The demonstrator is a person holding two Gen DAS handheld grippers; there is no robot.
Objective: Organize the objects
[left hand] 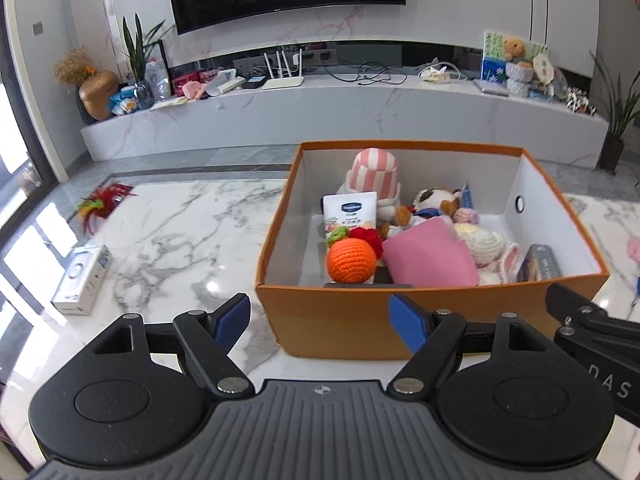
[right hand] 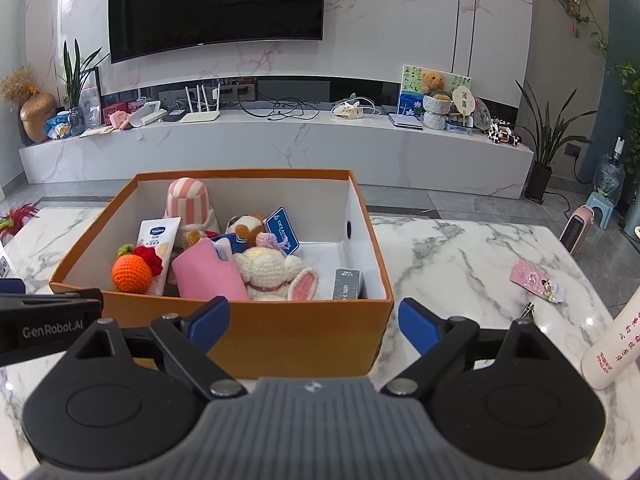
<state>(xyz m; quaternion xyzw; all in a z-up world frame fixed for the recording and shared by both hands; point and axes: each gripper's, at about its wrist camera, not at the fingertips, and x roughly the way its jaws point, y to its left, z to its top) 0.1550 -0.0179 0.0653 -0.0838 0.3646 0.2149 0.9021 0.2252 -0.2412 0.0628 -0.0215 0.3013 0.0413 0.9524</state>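
While both tools, left [left hand: 320,312] & right [right hand: 314,320], gape wide w/ nothing held, crocheted orange ball [left hand: 351,260] sits in cardboard box [left hand: 340,320].

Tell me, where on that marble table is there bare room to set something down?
Bare marble table lies between the orange cardboard box and the white carton, and on the box's other side up to the pink packet. Inside the box it is crowded, apart from its right rear corner by the dark tin.
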